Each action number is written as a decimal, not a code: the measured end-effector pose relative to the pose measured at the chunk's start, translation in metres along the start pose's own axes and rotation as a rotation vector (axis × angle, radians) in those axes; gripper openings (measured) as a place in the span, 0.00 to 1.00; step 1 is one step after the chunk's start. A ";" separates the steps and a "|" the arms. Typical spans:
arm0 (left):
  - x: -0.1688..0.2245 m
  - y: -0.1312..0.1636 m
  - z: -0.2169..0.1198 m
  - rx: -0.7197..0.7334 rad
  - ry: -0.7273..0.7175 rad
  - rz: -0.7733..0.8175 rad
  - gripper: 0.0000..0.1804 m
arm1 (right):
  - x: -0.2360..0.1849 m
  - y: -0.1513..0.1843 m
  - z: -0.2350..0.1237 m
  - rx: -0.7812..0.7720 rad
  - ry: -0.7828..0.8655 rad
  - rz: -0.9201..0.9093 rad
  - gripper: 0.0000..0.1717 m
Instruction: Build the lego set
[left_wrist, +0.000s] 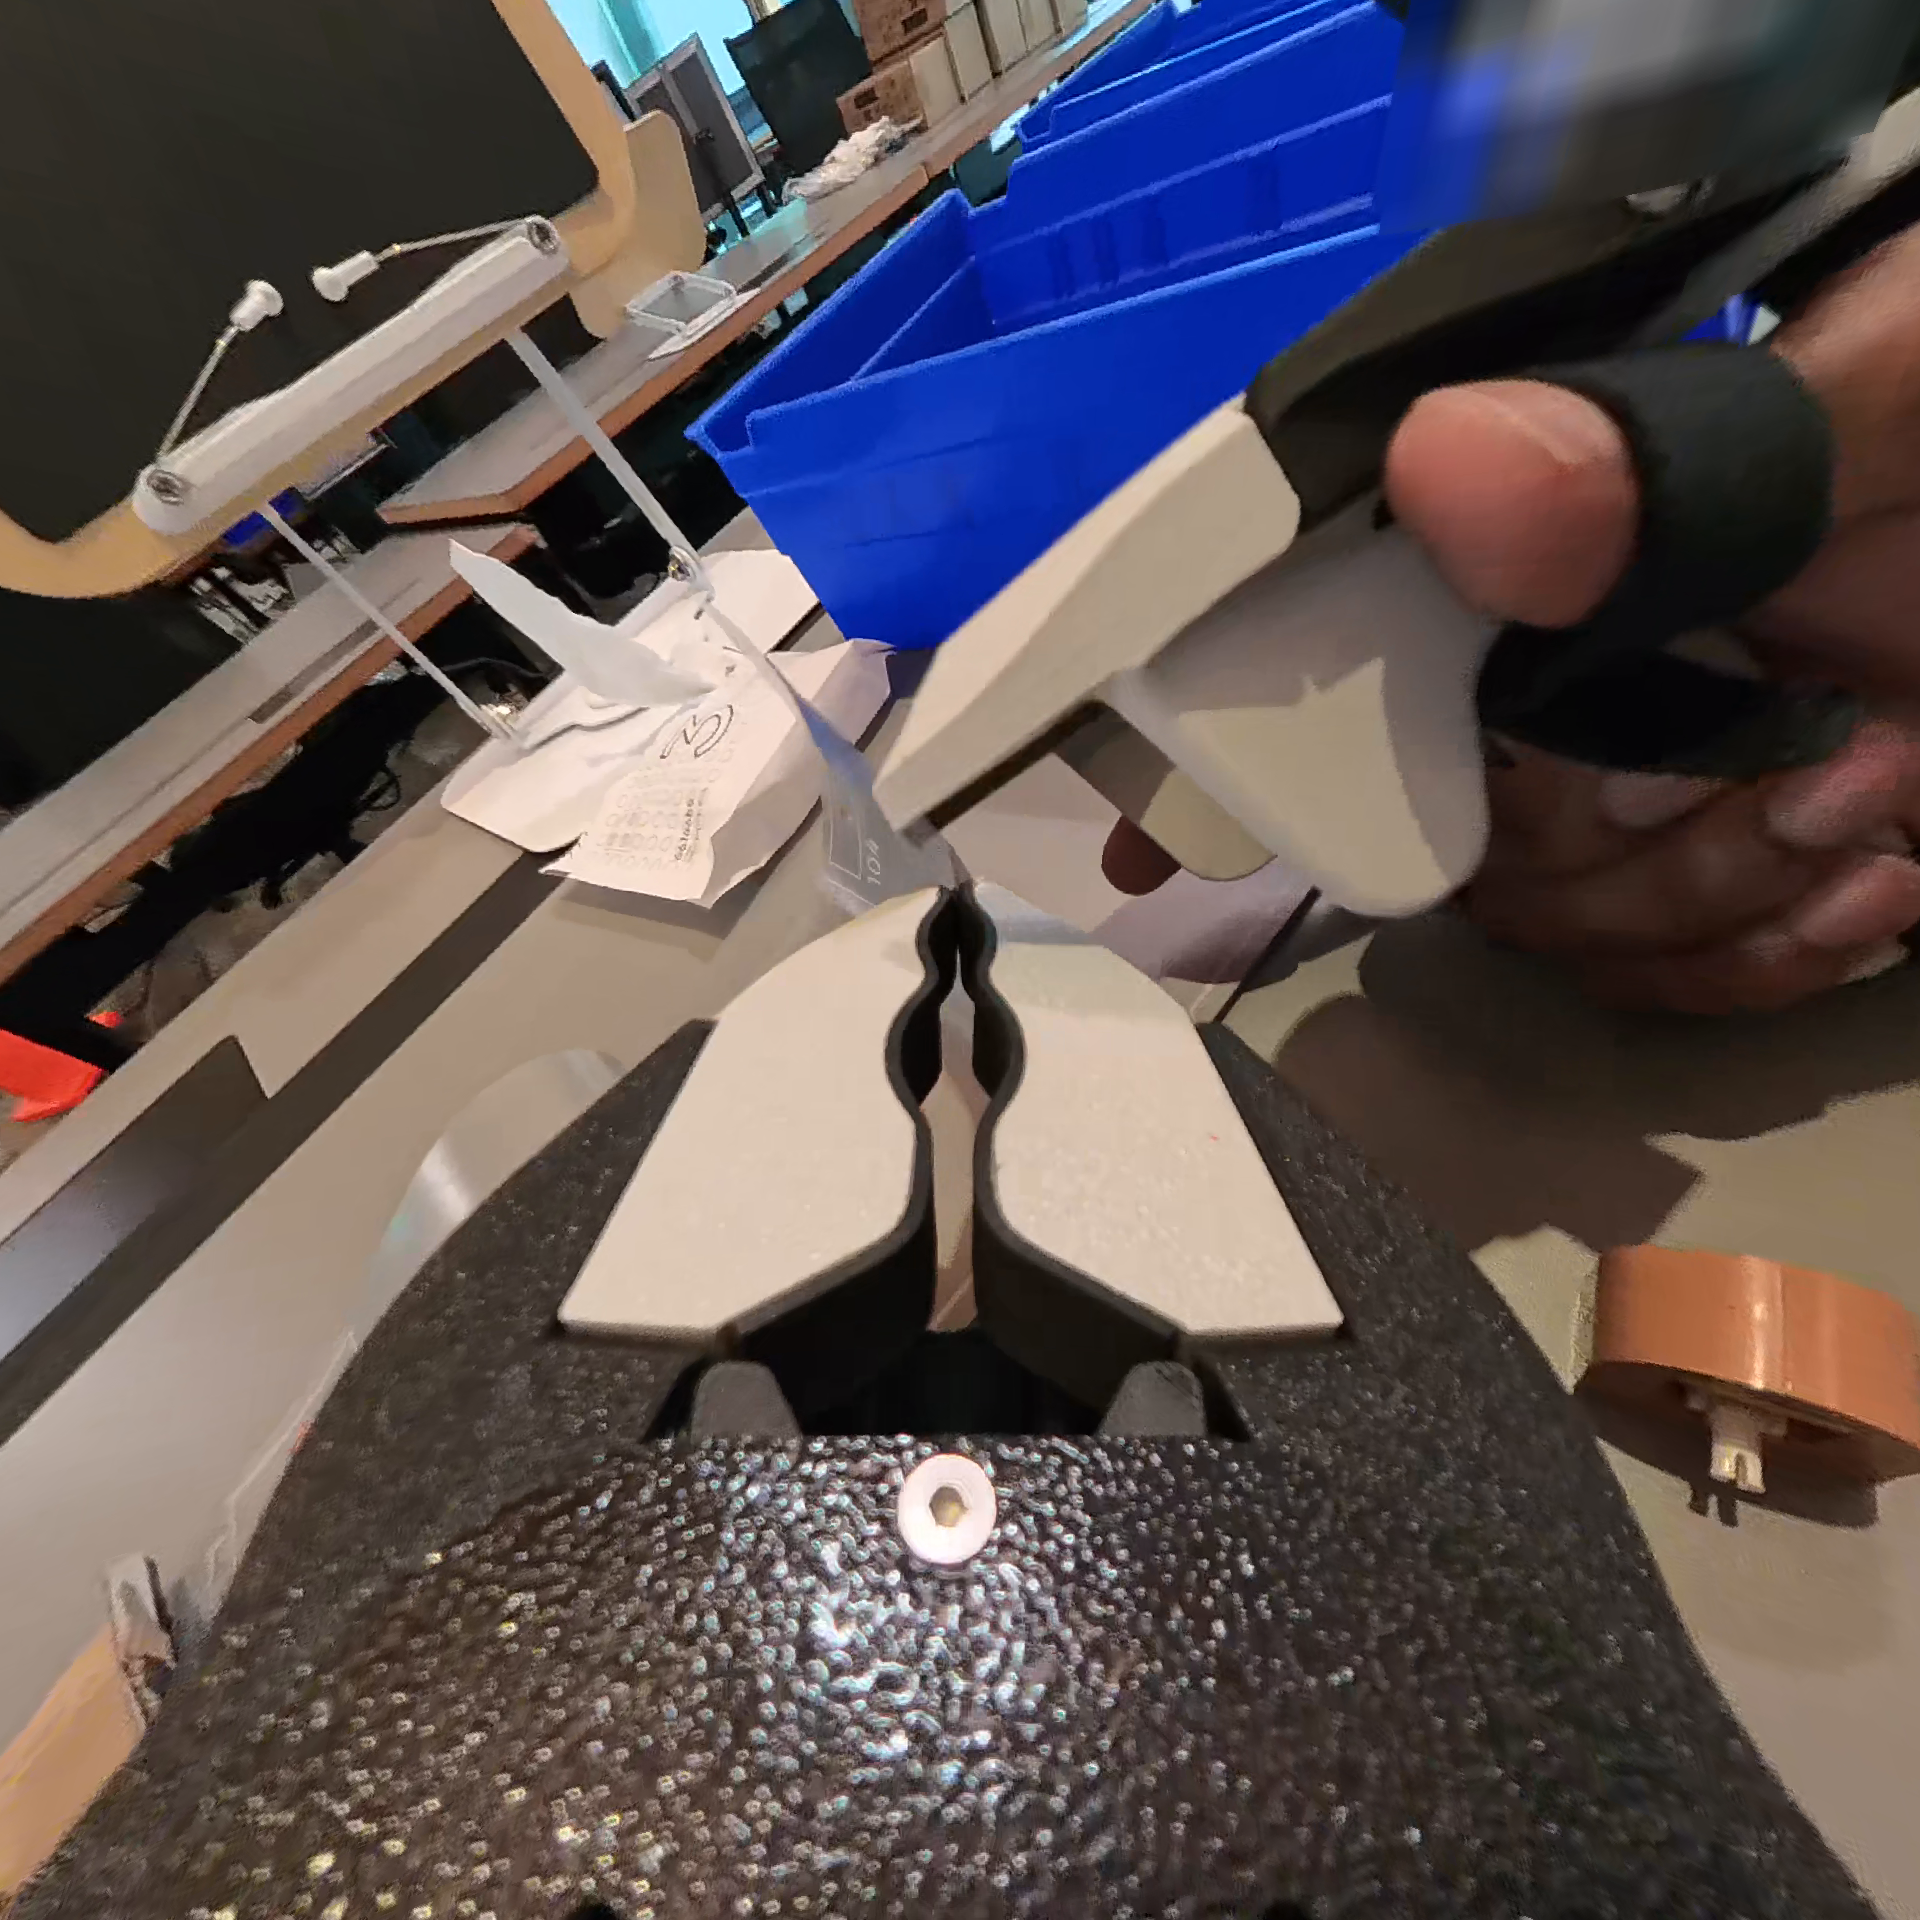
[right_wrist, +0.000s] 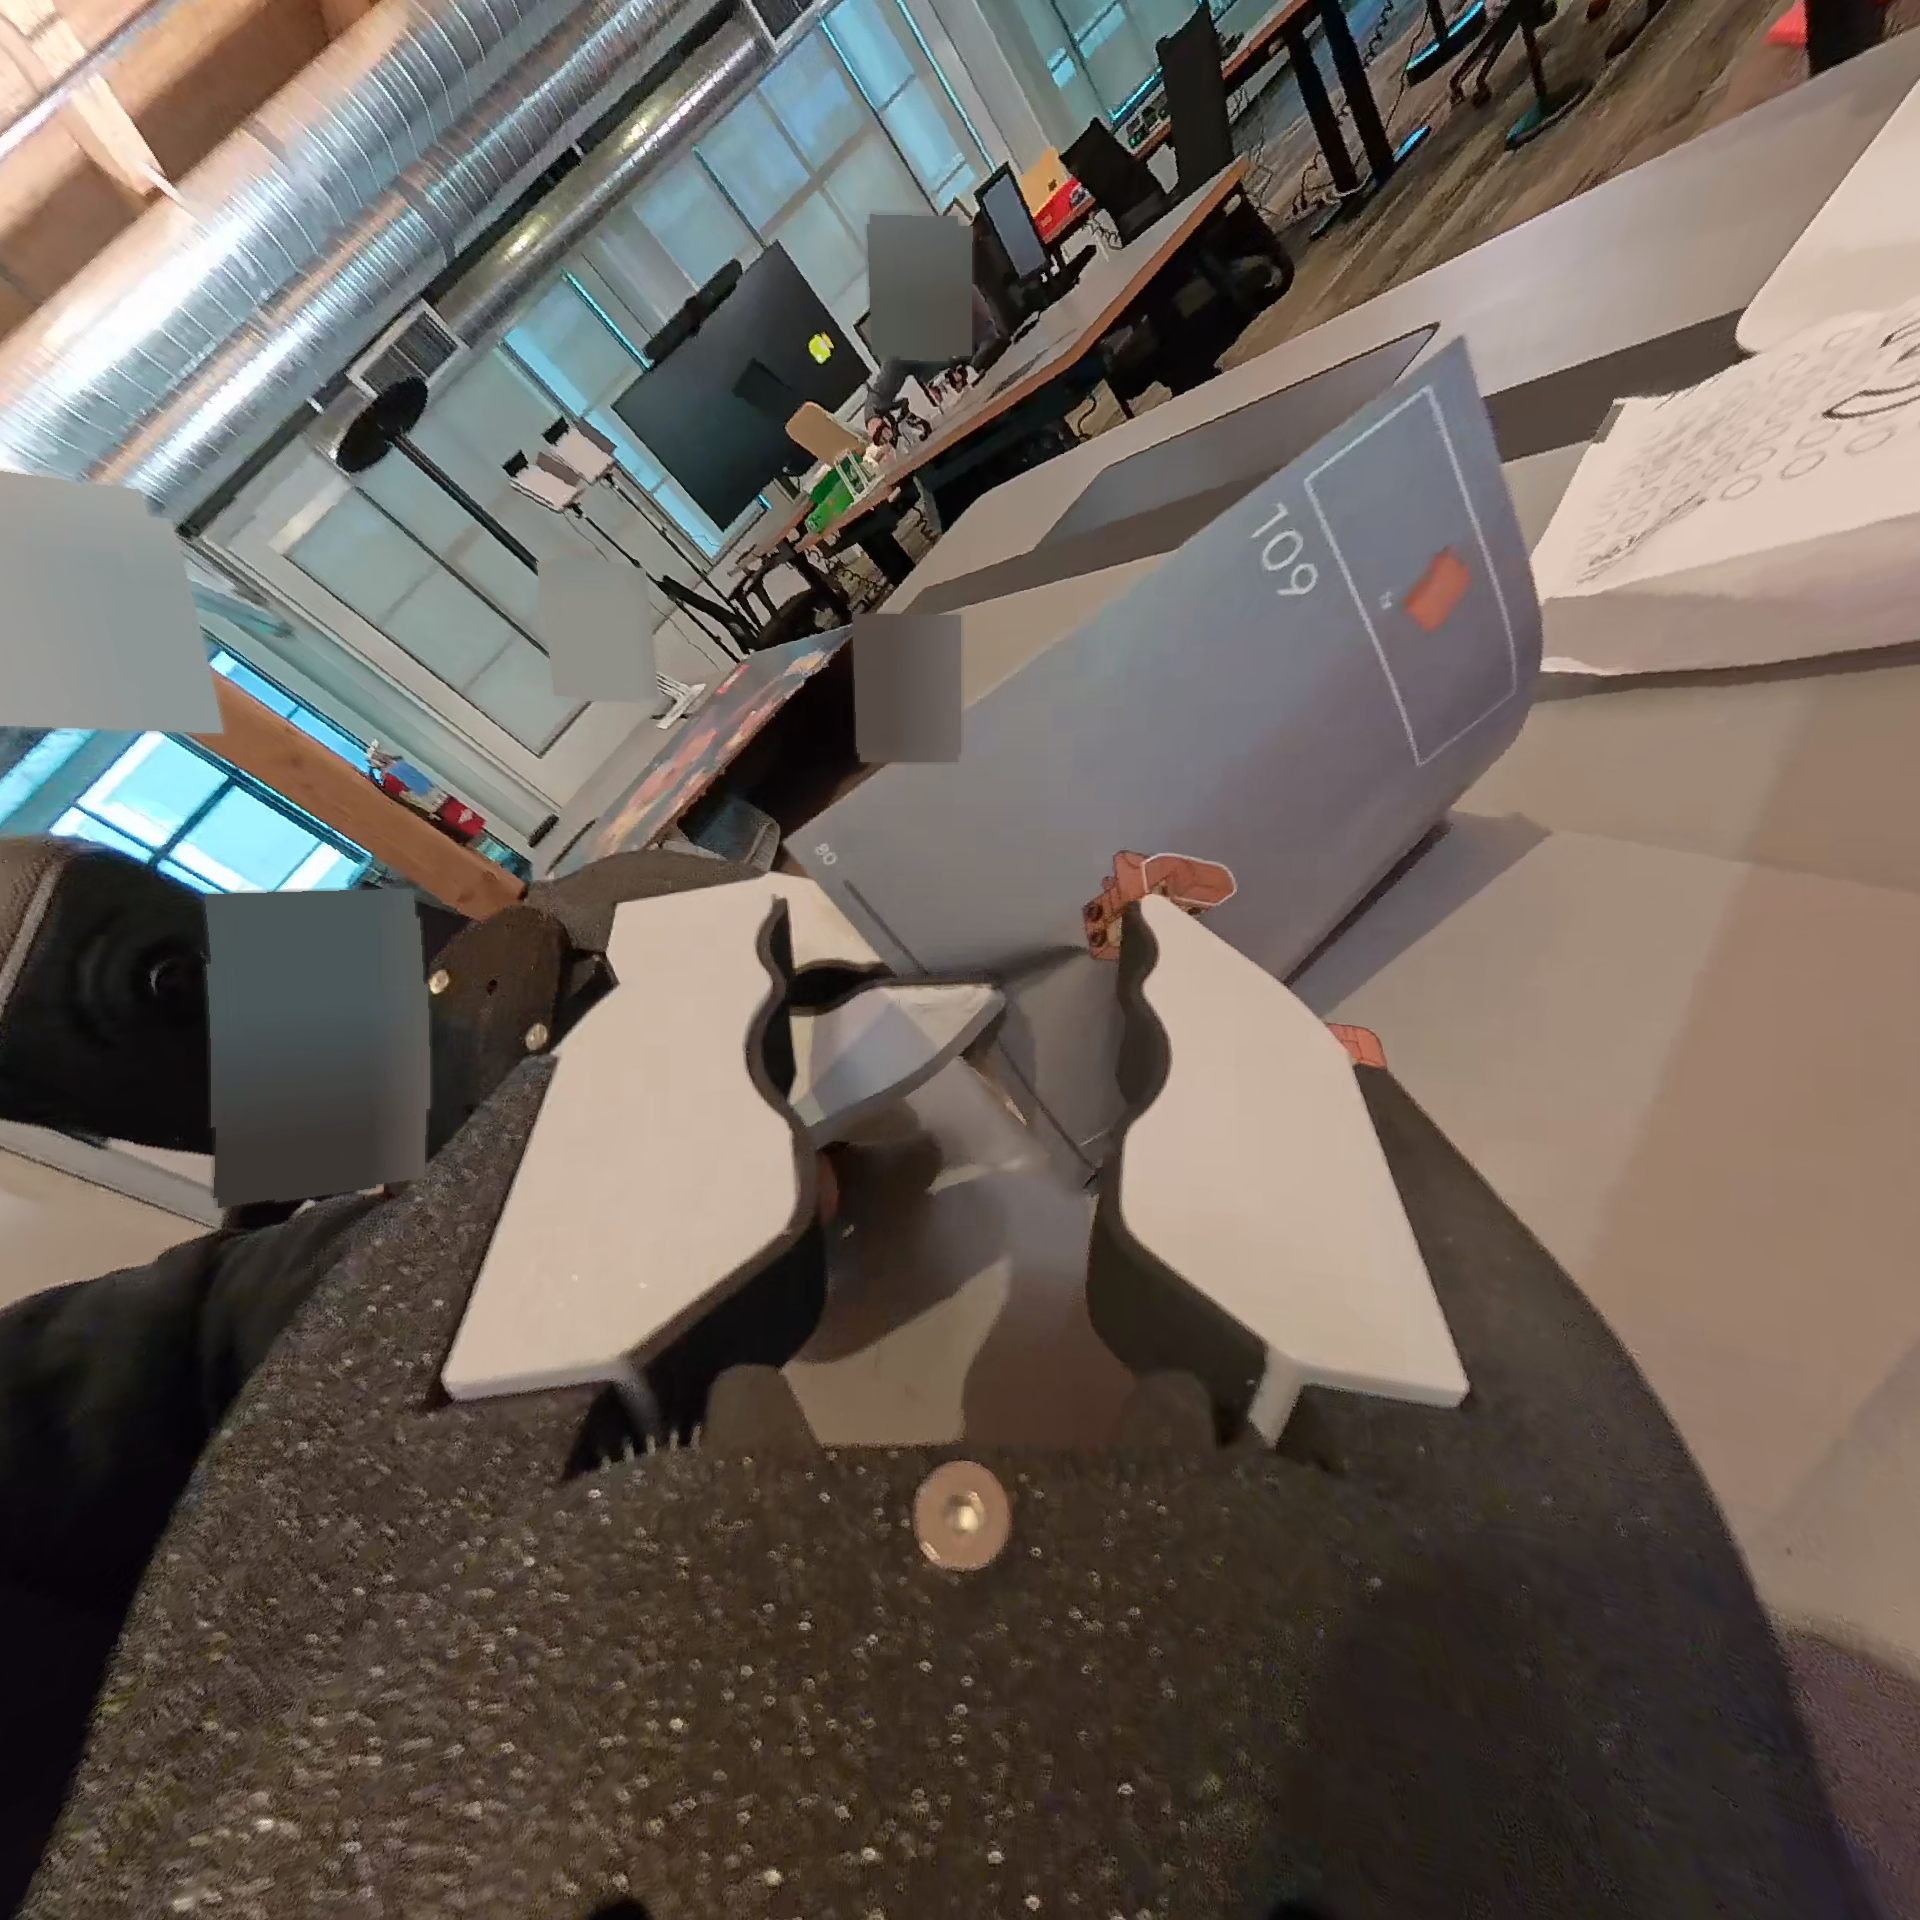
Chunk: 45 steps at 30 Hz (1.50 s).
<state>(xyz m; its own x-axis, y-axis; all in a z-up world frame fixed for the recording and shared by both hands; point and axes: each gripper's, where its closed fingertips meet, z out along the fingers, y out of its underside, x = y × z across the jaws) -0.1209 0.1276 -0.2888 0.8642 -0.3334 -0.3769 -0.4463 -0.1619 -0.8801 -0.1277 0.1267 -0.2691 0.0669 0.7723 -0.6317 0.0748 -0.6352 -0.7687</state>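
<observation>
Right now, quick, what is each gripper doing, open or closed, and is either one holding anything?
Left gripper: closed, pinching the edge of a blue-grey booklet page.
Right gripper: open, fingers spread around the left gripper's tips, holding nothing.

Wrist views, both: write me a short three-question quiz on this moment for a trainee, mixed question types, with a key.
1. True or false: the right gripper has its fingers shut.
2. What colour are the bins behind the left gripper? A red, B blue, C green.
3. In the left wrist view, what lies on the table near the right edge?

Key
1. False: its fingers stand wide apart, in front of the curled grey page.
2. B.
3. A brown roll, lying flat.
</observation>
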 end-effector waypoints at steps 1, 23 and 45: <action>0.000 0.000 0.000 0.000 0.000 0.002 0.00 | 0.001 0.000 0.000 0.002 -0.001 0.016 0.35; 0.003 0.006 0.001 -0.015 0.005 0.013 0.03 | 0.011 0.000 0.001 0.005 0.052 0.026 0.27; -0.019 0.000 -0.014 0.002 0.218 -0.355 0.07 | 0.013 0.002 0.000 -0.005 0.059 0.017 0.21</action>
<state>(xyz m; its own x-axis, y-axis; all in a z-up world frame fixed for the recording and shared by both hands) -0.1403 0.1213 -0.2775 0.8946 -0.4463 0.0201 -0.1285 -0.3002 -0.9452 -0.1264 0.1353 -0.2784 0.1264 0.7598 -0.6377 0.0778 -0.6485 -0.7572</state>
